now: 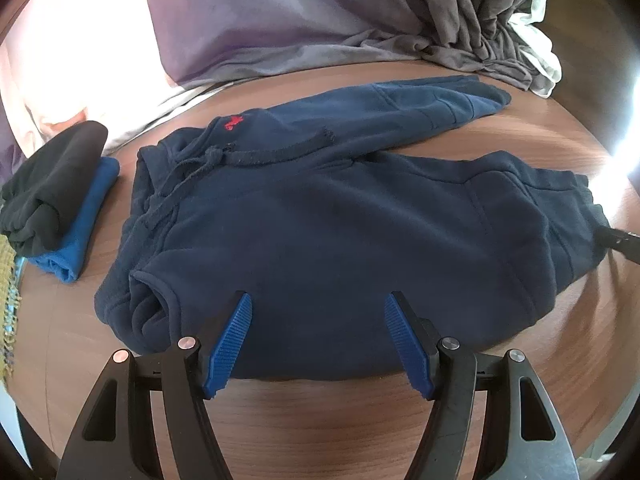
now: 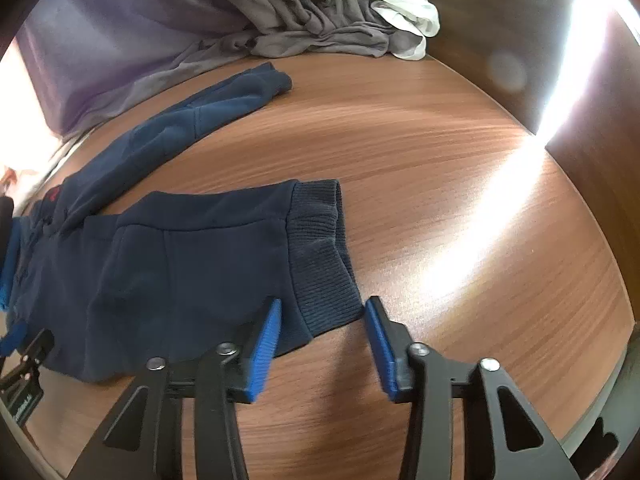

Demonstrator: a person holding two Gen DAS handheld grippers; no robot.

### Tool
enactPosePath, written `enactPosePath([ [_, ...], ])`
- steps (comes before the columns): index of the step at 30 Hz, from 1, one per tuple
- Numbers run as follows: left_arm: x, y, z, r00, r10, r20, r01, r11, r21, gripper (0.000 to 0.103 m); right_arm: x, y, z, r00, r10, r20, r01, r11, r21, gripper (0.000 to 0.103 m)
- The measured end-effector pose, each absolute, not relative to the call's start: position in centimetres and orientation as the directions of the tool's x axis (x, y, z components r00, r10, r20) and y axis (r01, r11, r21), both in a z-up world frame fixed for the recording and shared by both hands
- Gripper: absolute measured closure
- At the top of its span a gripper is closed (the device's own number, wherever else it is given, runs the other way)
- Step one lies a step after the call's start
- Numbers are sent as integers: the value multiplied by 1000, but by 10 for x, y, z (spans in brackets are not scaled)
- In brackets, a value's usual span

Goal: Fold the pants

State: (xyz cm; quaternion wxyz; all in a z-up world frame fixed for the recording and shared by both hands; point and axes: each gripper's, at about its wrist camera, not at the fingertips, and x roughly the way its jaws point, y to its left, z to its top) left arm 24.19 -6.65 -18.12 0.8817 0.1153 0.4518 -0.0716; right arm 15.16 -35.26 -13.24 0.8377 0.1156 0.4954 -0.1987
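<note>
Over navy pants (image 1: 320,232), left tongs (image 1: 318,304) wide, right tongs (image 2: 322,308) wide astride cuff (image 2: 324,248)

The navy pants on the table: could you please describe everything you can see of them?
The navy pants look like soft fleece and lie flat on the wooden table, legs spread apart. They have a drawstring waistband, a small red logo and ribbed cuffs. The open left claw hovers at the near leg; the open right claw straddles its cuff.
</note>
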Motion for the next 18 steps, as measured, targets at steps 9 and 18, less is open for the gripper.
enactPosePath([
  [9,240,-74,-190,572,35,-820,207,961,185,34,142,-357,-112,444,-368,-817,460,876,-145,103],
  [18,240,-76,-190,577,53,-815,201,958,204,32,132,-366,-114,508,-226,-831,463,885,42,63],
])
